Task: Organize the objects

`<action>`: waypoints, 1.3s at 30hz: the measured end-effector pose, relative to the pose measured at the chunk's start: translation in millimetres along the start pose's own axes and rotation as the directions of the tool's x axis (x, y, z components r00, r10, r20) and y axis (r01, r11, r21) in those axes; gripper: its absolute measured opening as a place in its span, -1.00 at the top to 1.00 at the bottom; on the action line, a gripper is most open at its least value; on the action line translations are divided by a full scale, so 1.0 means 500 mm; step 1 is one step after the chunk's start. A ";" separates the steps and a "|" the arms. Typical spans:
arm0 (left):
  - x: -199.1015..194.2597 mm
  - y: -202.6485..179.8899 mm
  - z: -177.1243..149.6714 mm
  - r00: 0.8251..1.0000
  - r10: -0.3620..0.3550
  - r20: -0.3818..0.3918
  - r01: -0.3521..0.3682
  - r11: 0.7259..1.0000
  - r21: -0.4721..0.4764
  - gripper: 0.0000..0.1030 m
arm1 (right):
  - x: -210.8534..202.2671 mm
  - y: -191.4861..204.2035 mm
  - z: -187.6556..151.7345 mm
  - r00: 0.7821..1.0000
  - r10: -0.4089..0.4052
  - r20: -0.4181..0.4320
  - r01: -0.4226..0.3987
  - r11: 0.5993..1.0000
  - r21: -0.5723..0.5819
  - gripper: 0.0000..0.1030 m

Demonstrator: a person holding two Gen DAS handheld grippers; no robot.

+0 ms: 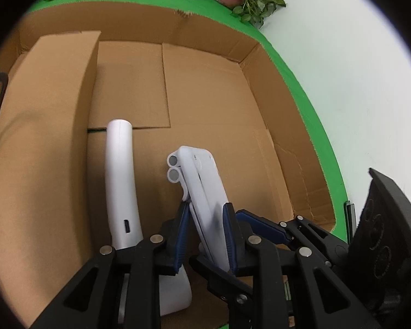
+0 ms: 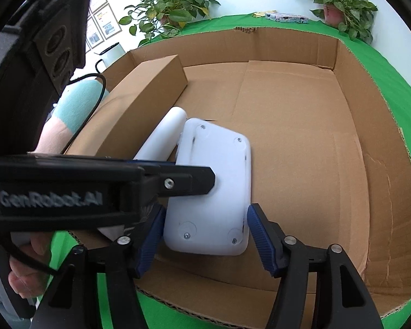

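Note:
A flat white device [image 1: 202, 189] with rounded corners and two hinge barrels at its top stands tilted inside a big open cardboard box [image 1: 219, 54]. My left gripper [image 1: 205, 230] is shut on its thin edges. In the right wrist view the device's [image 2: 213, 170] screwed underside faces the camera, and the left gripper [image 2: 178, 172] crosses it from the left. My right gripper [image 2: 205, 235] flanks the device's lower end, and its blue pads [image 2: 256, 235] do not visibly press on it. A white curved tube [image 1: 120, 181] stands just left of the device; whether they are joined I cannot tell.
A long closed carton [image 2: 145, 104] lies along the big box's left wall. The box sits on green cloth [image 2: 383, 63]. Potted plants [image 2: 342, 2] and a small packet [image 2: 285, 17] are beyond it. A hand [image 2: 24, 277], a sleeve [image 2: 76, 101] and a black cable are at the left.

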State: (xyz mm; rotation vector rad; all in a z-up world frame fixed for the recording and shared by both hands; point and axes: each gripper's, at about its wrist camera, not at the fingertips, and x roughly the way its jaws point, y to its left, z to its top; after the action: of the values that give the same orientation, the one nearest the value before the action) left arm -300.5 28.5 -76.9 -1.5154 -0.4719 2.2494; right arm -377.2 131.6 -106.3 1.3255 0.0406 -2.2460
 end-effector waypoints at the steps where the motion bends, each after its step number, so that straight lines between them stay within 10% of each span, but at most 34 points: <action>1: -0.012 -0.003 -0.003 1.000 0.003 0.018 -0.003 1.000 0.004 0.57 | -0.001 0.002 -0.001 1.000 0.004 0.001 -0.004 1.000 -0.002 -0.20; 15: -0.217 0.034 -0.065 0.951 0.069 0.300 -0.083 0.996 0.033 0.51 | -0.083 -0.012 0.000 0.995 0.059 0.082 -0.061 0.998 0.018 -0.54; 39: -0.237 0.082 -0.120 0.945 0.062 0.321 -0.073 0.997 0.023 0.51 | 0.062 0.019 0.086 0.981 -0.079 -0.176 0.082 0.997 0.013 -0.32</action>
State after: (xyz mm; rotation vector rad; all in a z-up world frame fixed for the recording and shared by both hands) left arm -209.5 -61.6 -22.8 -1.1672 -0.4752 2.5566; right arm -419.4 97.9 -107.1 1.5548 0.1373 -2.1945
